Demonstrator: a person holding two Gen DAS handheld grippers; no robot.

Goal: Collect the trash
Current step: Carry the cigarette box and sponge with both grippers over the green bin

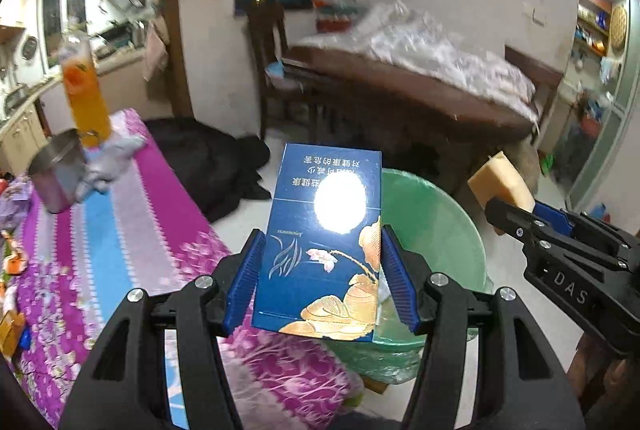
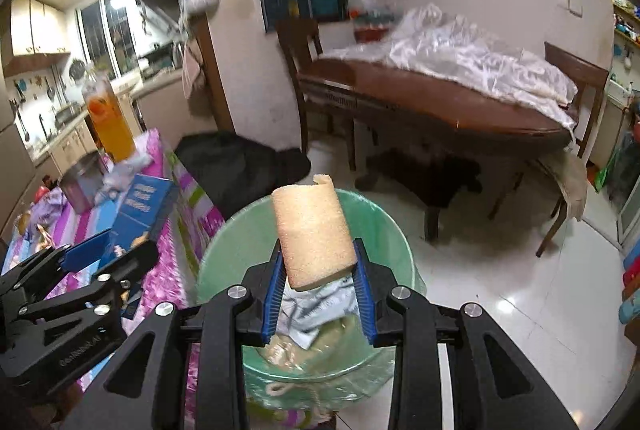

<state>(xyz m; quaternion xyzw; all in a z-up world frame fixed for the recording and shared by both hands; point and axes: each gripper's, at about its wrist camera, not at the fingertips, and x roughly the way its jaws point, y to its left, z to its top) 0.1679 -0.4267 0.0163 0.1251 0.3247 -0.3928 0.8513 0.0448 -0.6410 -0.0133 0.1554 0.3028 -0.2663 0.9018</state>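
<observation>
My left gripper (image 1: 320,270) is shut on a blue carton (image 1: 320,242) printed with gold flowers, held upright over the near rim of a green bin (image 1: 436,226). In the right wrist view the same carton (image 2: 140,210) shows at the left, in the left gripper (image 2: 104,250). My right gripper (image 2: 318,278) is shut on a tan sponge-like block (image 2: 314,234), held above the green bin (image 2: 384,230), which has crumpled paper (image 2: 316,306) inside. From the left wrist, that tan block (image 1: 500,182) and the right gripper (image 1: 516,218) sit at the right, beyond the bin.
A table with a pink flowered cloth (image 1: 132,230) stands left of the bin, bearing an orange drink bottle (image 1: 86,94), a steel pot (image 1: 60,170) and wrappers. A dark bag (image 2: 240,170) lies on the floor. A wooden dining table (image 2: 440,106) under plastic sheeting and chairs stand behind.
</observation>
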